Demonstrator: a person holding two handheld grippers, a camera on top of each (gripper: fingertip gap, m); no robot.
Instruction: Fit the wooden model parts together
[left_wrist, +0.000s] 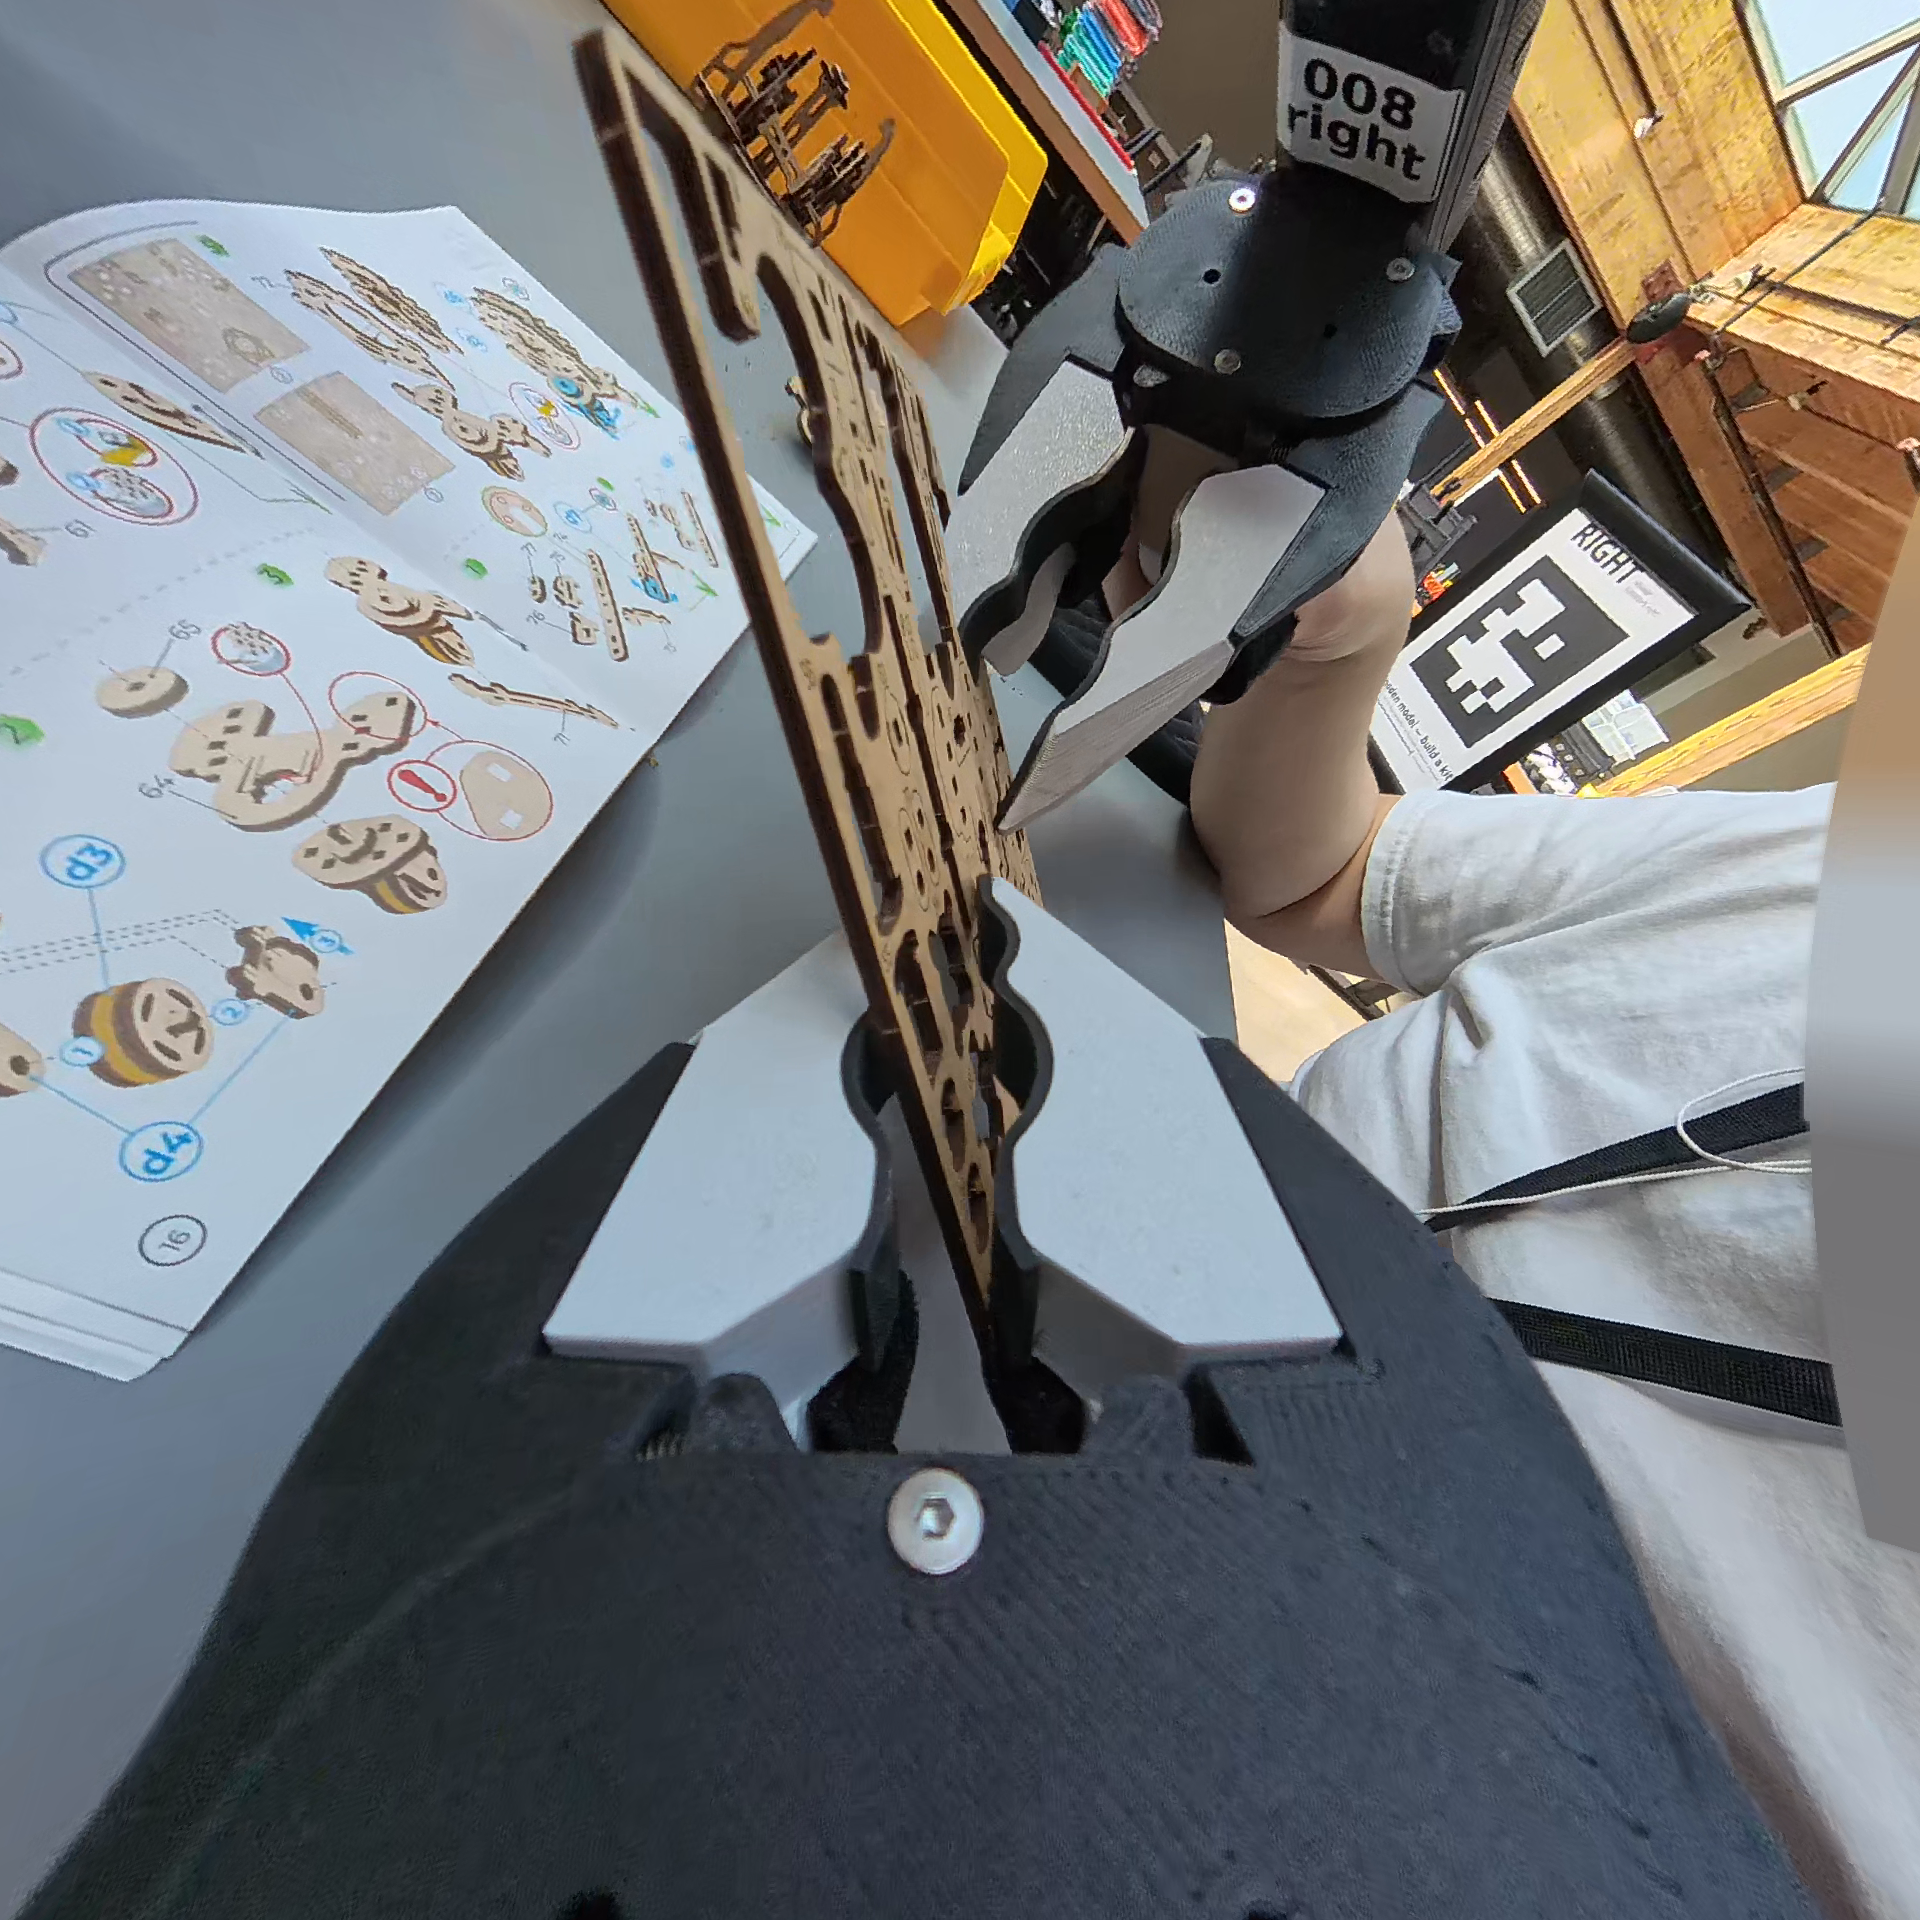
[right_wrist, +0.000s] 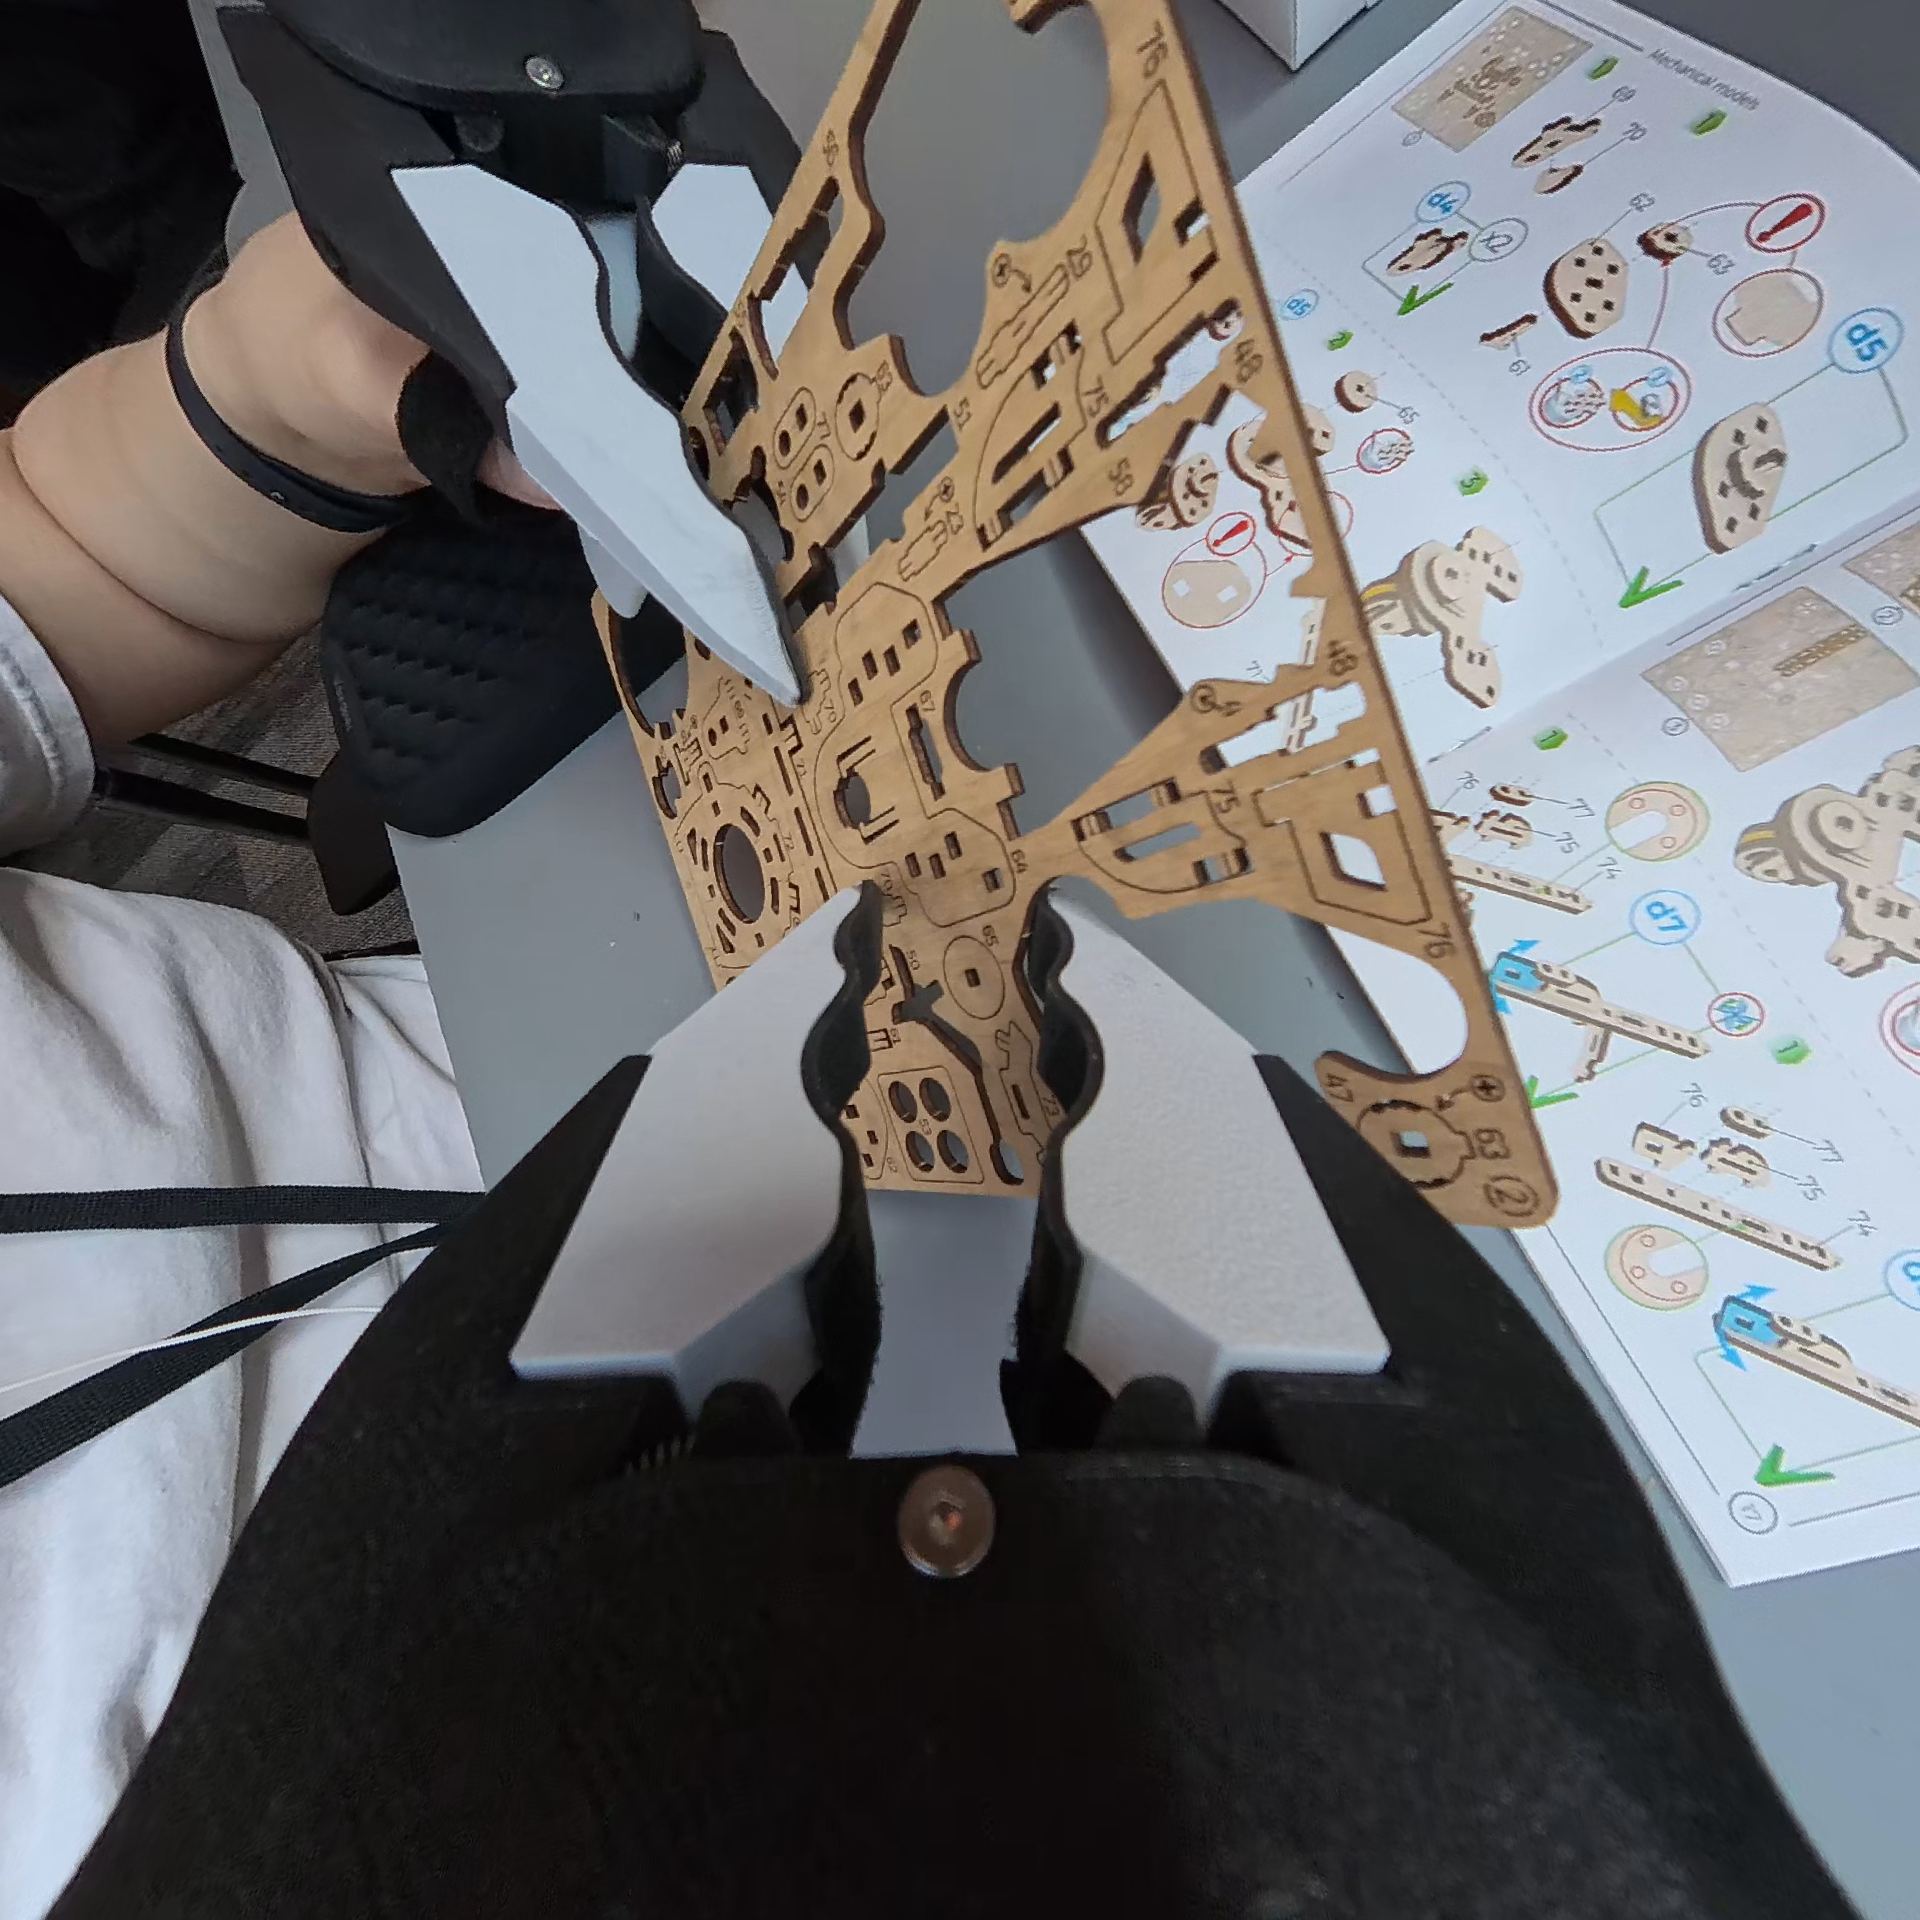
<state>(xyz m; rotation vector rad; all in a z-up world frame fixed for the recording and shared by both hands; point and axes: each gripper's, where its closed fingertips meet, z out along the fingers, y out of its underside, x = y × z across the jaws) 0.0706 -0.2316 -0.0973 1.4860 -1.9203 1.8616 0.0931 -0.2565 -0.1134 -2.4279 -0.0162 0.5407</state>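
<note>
A laser-cut wooden parts sheet (left_wrist: 831, 582) is held up on edge above the grey table (left_wrist: 125, 1475). My left gripper (left_wrist: 914, 935) is shut on its lower edge. In the right wrist view the sheet (right_wrist: 1049, 520) faces me, and the left gripper (right_wrist: 774, 665) pinches its left side. My right gripper (right_wrist: 956, 909) is slightly open, its tips against the sheet's face near small uncut parts, with nothing held between the pads. In the left wrist view the right gripper (left_wrist: 1013, 758) touches the sheet's far face with one fingertip (left_wrist: 1039, 790).
An open instruction booklet (left_wrist: 312, 727) lies on the table and also shows in the right wrist view (right_wrist: 1662, 727). A yellow bin (left_wrist: 935, 177) holding a partly built wooden model (left_wrist: 800, 104) stands at the back. A framed marker card (left_wrist: 1517, 644) and the person's white-sleeved arm (left_wrist: 1558, 987) are at the right. About 5 cm separates my left fingertips from my right.
</note>
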